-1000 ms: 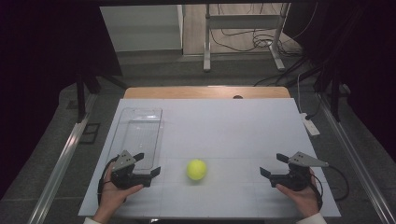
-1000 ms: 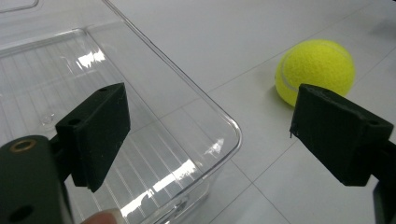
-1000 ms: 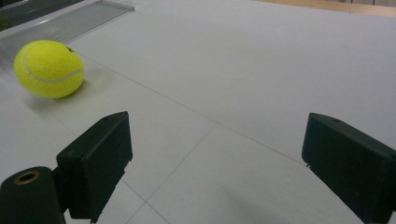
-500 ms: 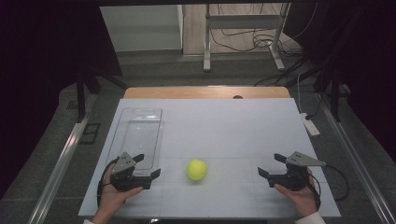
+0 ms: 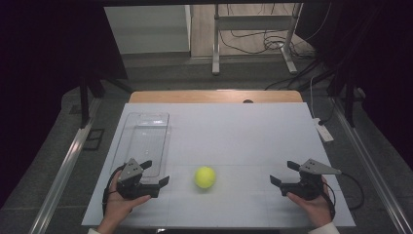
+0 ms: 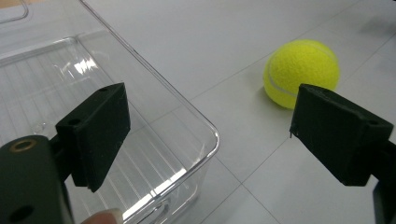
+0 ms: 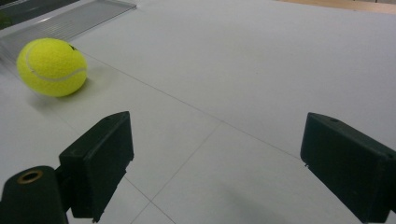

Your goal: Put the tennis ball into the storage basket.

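Dim room beyond, with a tangle of cables on the floor behind a metal stand (image 5: pixel 253 36). Broad white rectangular tabletop (image 5: pixel 243 131) in front, faint grid lines across it, a strip of wood along its far edge. Clear plastic rectangular tray (image 5: pixel 145 141) on the left half, long side running away from the near edge, nothing inside it. Left black two-jaw gripper (image 5: pixel 157 171) at the tray's near right corner, held in a hand, jaws wide apart and gripping nothing; one jaw over the tray's ribbed floor, the other over bare table. Right black two-jaw gripper (image 5: pixel 283 172) near the right front edge, also hand-held, jaws spread wide and empty, pointing left. Yellow-green tennis ball (image 5: pixel 205 177) on the table between the two grippers, just right of the tray's corner, touching neither.
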`<state>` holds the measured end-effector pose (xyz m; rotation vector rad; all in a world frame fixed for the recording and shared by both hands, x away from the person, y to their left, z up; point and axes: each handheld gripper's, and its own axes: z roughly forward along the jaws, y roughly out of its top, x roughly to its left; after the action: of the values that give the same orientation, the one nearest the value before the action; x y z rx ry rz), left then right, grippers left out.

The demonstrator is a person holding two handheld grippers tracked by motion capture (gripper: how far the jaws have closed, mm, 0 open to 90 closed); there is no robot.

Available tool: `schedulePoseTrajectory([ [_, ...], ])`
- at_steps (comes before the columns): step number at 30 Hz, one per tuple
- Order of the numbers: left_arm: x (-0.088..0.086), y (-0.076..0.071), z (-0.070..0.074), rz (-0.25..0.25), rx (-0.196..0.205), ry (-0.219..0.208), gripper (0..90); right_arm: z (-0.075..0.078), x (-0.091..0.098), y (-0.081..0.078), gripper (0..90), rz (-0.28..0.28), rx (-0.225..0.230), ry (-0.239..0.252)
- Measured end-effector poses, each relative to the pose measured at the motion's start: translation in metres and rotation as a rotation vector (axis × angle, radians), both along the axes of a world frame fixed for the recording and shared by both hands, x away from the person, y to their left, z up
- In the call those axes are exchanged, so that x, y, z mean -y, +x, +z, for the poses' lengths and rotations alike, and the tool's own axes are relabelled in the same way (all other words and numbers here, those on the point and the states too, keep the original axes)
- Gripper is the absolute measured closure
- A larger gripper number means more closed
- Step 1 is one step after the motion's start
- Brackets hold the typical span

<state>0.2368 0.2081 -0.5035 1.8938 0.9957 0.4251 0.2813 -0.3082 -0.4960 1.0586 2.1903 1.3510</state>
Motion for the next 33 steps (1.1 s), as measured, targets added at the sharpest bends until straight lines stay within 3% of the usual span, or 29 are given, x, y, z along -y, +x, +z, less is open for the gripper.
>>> schedulePoseTrajectory([
  [19,0.0056,0.0046,0.0030,-0.003,-0.012,0.001,12.7,-0.0006,0.0040,-0.0045,9.6,-0.016,-0.003,-0.006],
  [25,0.0074,0.0027,0.0058,0.000,0.003,0.026,12.7,-0.0002,0.0047,-0.0049,9.6,-0.016,-0.003,0.000],
  [33,0.0077,0.0031,0.0088,-0.001,0.003,0.023,12.8,-0.0004,0.0055,-0.0048,9.6,-0.014,-0.004,-0.001],
])
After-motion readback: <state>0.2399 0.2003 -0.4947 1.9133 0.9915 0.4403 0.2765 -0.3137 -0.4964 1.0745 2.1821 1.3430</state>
